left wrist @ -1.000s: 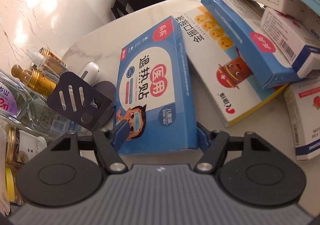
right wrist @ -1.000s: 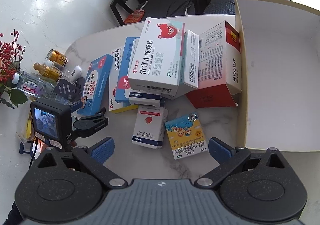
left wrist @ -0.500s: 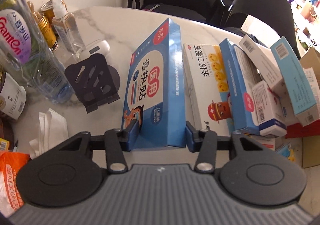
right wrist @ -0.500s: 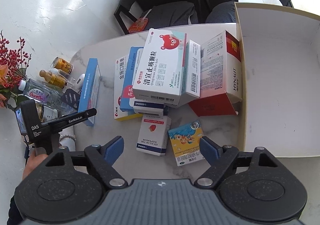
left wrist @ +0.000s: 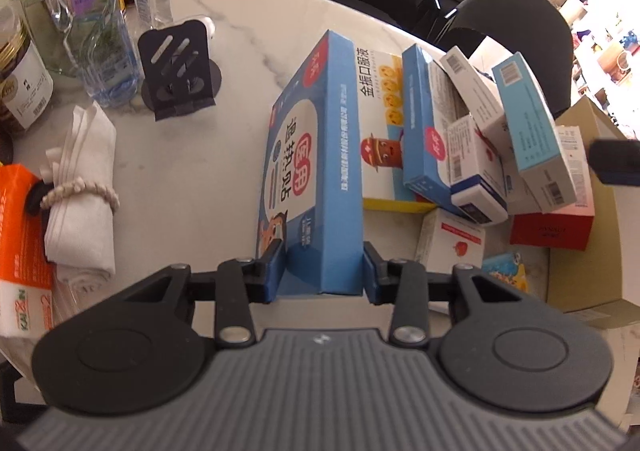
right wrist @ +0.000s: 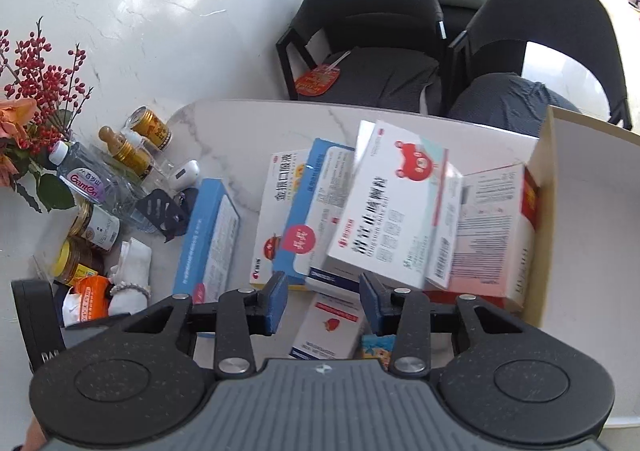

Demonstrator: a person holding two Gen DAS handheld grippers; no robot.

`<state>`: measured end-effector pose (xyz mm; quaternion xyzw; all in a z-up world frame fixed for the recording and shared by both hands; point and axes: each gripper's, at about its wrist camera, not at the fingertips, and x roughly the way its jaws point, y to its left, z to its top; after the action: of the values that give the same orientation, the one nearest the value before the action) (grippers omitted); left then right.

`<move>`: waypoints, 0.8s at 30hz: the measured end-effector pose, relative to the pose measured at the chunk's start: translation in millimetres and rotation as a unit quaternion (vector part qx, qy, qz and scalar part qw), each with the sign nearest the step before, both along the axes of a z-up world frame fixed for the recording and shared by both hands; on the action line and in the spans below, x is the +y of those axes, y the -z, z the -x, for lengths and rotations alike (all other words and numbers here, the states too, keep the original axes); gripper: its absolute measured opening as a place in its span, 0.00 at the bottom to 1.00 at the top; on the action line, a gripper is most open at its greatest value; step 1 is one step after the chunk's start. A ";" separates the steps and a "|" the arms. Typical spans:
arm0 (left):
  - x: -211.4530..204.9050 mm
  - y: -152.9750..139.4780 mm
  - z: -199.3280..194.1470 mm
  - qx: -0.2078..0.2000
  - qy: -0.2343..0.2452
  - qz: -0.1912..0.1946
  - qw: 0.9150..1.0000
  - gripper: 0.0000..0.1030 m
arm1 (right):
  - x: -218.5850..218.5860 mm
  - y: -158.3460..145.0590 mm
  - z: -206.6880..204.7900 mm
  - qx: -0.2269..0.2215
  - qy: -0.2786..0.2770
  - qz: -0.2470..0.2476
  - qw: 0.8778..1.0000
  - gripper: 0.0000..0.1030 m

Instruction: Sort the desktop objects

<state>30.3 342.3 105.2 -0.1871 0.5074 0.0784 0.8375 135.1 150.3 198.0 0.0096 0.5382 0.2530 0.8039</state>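
Gripping the blue fever-patch box (left wrist: pixel 316 171) by its near end, the left gripper (left wrist: pixel 323 275) has its jaws pinching it, box on edge. Right gripper (right wrist: pixel 323 303) jaws spread, empty. Cardboard box (left wrist: pixel 584 187) at 3 o'clock, prob. the destination; keep grip square w/ no twist.

Two black chairs (right wrist: pixel 400 51) sitting behind the desk (left wrist: pixel 192 179); red berry sprigs (right wrist: pixel 44 71) leaning at left edge.
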 end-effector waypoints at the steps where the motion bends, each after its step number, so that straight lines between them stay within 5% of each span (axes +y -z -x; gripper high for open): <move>1: -1.4 0.0 2.0 0.000 -0.001 0.002 1.000 0.36 | 11.0 3.3 -3.7 0.007 -0.006 -0.001 1.000 0.43; 11: -7.1 -1.6 10.0 -0.001 -0.002 0.010 1.000 0.35 | 110.0 50.6 -1.2 0.050 -0.091 0.014 0.994 0.43; 15: -6.0 -0.8 10.7 0.000 0.000 0.010 1.000 0.33 | 129.8 64.4 -4.1 0.070 -0.099 0.015 0.993 0.51; 24: -1.1 2.4 13.4 -0.002 0.006 0.015 1.000 0.31 | 156.2 69.6 -6.5 0.092 -0.127 -0.001 0.988 0.51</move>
<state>16.9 341.3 102.8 -0.1967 0.5078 0.0648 0.8362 141.5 306.5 128.3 -0.0349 0.6063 0.3511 0.7127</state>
